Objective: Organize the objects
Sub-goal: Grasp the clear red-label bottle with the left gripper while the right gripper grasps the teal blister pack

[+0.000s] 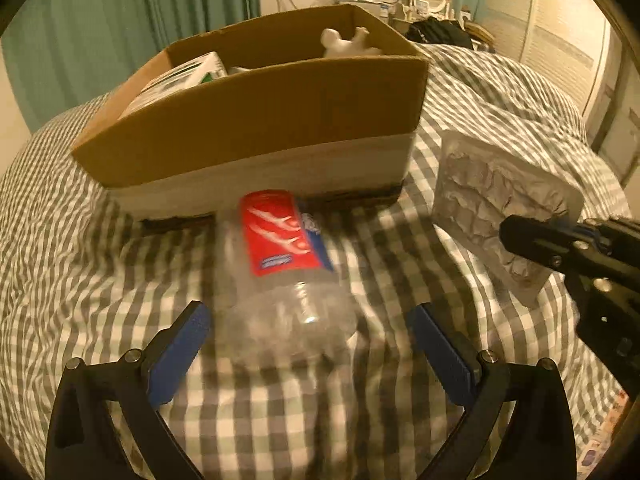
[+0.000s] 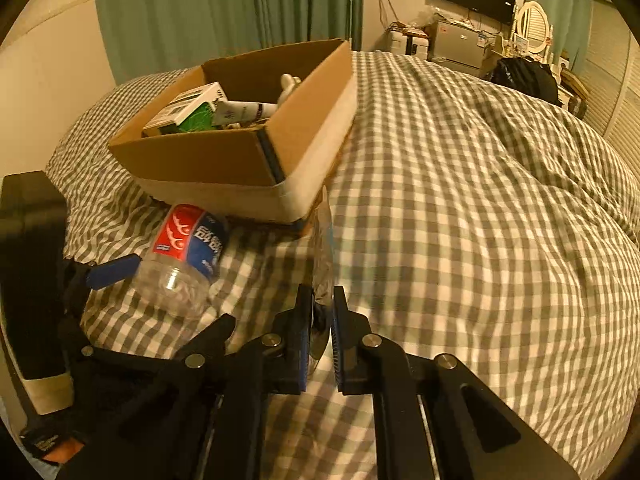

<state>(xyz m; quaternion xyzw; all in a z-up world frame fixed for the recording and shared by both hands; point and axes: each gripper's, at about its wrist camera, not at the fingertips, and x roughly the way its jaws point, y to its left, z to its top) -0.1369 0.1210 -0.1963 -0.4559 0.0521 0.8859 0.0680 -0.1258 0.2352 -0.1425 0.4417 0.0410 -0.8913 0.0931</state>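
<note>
The bed (image 2: pixel 460 184), covered in a grey-and-white checked duvet, carries everything, and most of its surface to the right of the cardboard box (image 1: pixel 256 136) lies bare and rumpled, so there is wide room on that side. The box sits toward the far left part of the bed with its top open and already holds several things: a green-and-white carton (image 2: pixel 192 110), a white tube (image 2: pixel 248 110) and a white object (image 1: pixel 348 42) at the back. That part of the sorting looks done.

Two things appear left. An empty clear plastic bottle (image 1: pixel 284 276) with a red-and-blue label lies on its side on the duvet, its top end touching or just short of the box's near wall. The left hand-held gripper (image 1: pixel 308 344) is spread wide on either side of the bottle's base, not yet pinching it. The right hand-held gripper (image 2: pixel 320 336) is clamped on the edge of a clear blister tray (image 1: pixel 496 216), held upright above the duvet, just right of the box.

Both must clear the box's near rim, which stands well above the bottle.
</note>
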